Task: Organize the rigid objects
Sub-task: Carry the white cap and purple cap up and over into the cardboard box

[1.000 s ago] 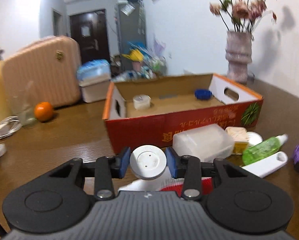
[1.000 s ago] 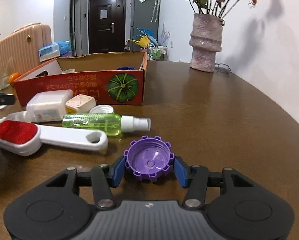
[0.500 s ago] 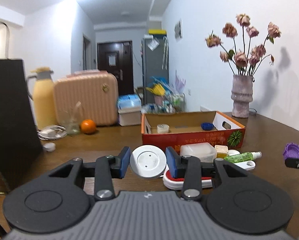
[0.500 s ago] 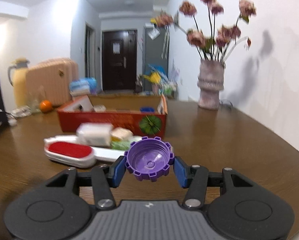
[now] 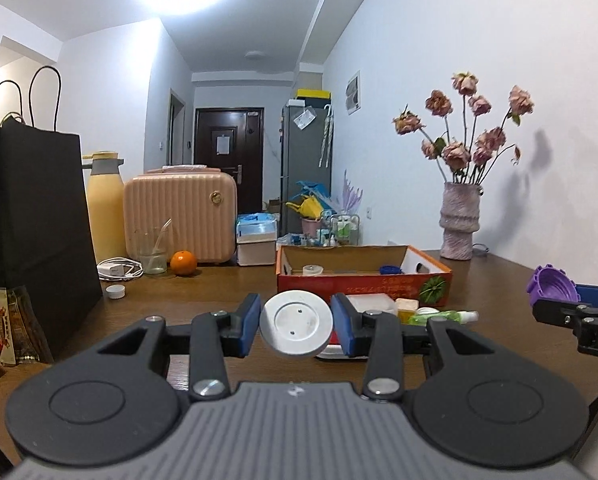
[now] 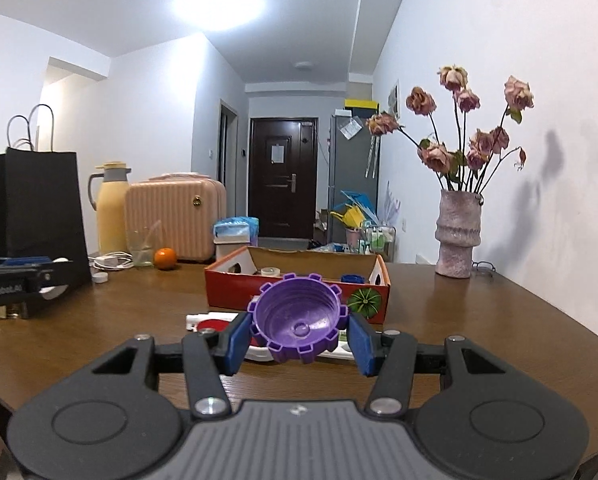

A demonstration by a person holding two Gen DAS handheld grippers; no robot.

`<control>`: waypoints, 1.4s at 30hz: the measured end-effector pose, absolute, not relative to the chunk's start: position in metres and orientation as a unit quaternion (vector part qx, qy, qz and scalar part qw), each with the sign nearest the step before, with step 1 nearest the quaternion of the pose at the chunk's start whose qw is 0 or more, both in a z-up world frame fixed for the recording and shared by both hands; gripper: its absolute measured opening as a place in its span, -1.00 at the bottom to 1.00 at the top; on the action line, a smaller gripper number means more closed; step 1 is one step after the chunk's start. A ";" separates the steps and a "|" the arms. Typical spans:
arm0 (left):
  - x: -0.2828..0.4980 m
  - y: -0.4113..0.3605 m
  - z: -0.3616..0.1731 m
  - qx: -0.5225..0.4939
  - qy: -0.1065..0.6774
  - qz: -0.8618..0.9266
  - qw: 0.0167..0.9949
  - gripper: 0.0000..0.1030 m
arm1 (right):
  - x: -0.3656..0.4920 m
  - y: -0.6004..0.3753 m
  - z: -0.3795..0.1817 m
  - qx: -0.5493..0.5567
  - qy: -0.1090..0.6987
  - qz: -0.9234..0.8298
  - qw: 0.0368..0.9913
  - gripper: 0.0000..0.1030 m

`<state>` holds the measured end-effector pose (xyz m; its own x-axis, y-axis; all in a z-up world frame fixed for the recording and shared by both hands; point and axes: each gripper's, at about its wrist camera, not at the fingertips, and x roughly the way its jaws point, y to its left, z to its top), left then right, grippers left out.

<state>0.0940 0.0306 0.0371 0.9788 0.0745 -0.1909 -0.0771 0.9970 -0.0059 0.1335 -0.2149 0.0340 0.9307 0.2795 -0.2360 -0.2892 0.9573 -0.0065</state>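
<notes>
The left tongs [image 5: 297,324] are clamped on a white round lid [image 5: 297,325], its flat face turned back toward the holder, held up off the brown surface [image 5: 499,320]. The right tongs [image 6: 299,334] are clamped on a purple notched cap [image 6: 299,318], its hollow side facing back and slightly up, also clear of the surface. In the left view the right tongs show at the far right edge with the purple cap at their tip; in the right view the left tongs poke in at the far left edge.

Beyond both tongs, farther along the surface, stands an open orange cardboard box [image 5: 363,282] with a roll of tape [image 5: 313,269] and a blue cap [image 5: 391,269] inside. Between the tongs and the box lie loose things: a frosted plastic container [image 5: 373,304], a green spray bottle [image 5: 445,315] on its side, and a white brush with a red pad [image 6: 215,325], partly hidden behind the tongs. To the right of the box stands a vase [image 6: 457,234] of dried roses; well to the left are an orange [image 5: 183,263], a glass [image 5: 151,254] and a black paper bag [image 5: 31,216].
</notes>
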 end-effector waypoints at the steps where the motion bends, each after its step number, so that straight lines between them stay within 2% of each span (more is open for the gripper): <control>1: 0.090 0.030 0.038 -0.006 0.092 0.037 0.995 -0.23 | 0.129 -0.216 0.036 -0.020 0.113 0.145 0.983 0.00; 10: 0.089 0.024 0.038 -0.004 0.087 0.022 0.996 -0.23 | 0.118 -0.212 0.038 -0.037 0.102 0.149 0.983 -0.01; 21: 0.131 0.027 0.039 -0.001 0.090 0.037 0.995 -0.23 | 0.160 -0.207 0.037 -0.034 0.107 0.152 0.982 -0.01; 33: 0.256 0.031 0.053 0.006 0.108 0.036 0.994 -0.23 | 0.272 -0.204 0.050 -0.025 0.130 0.158 0.979 0.00; 42: 0.391 0.034 0.068 0.017 0.155 -0.003 0.988 -0.23 | 0.392 -0.201 0.065 -0.007 0.166 0.192 0.967 0.00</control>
<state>0.3911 0.0339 0.0679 0.9521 -0.0015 -0.3058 0.0118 0.9994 0.0318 0.3921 -0.2007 0.0652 0.8711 0.3695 -0.3236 -0.3744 0.9259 0.0494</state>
